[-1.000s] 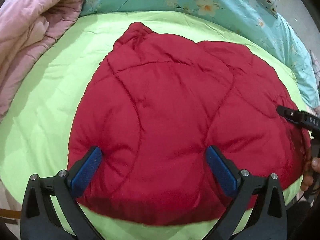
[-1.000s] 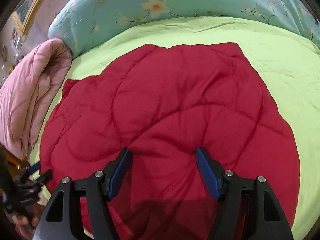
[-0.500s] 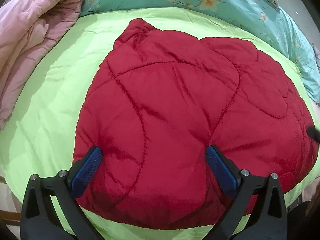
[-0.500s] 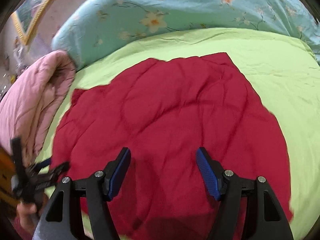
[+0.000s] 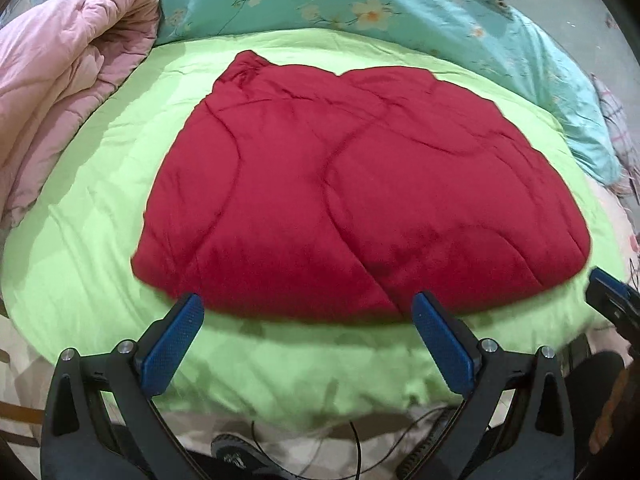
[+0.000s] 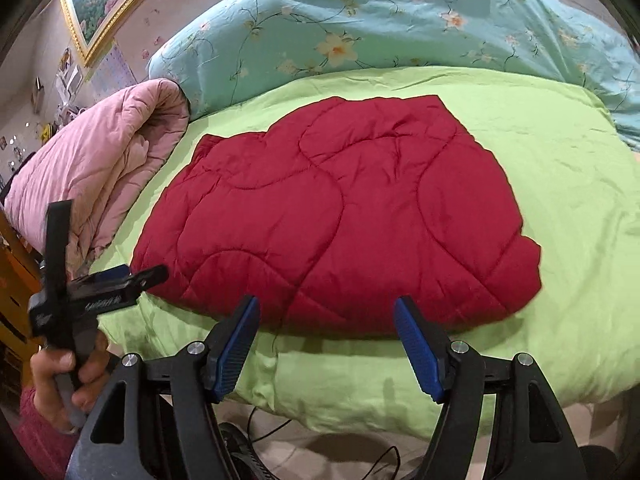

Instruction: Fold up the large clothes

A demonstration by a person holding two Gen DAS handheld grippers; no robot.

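While both claws [image 5: 308,312] [image 6: 326,316] gape empty, they tilt down toward the red quilt [image 5: 360,200].

A red quilted garment [image 5: 360,208] lies folded flat into a compact, roughly trapezoid bundle in the middle of a lime-green bedspread [image 5: 100,208], its near edge close to the foot of the bed. Curving stitch lines cross its puffy surface, and one corner pokes up at the far left. Nothing touches it; from the right wrist view its right edge bulges slightly.
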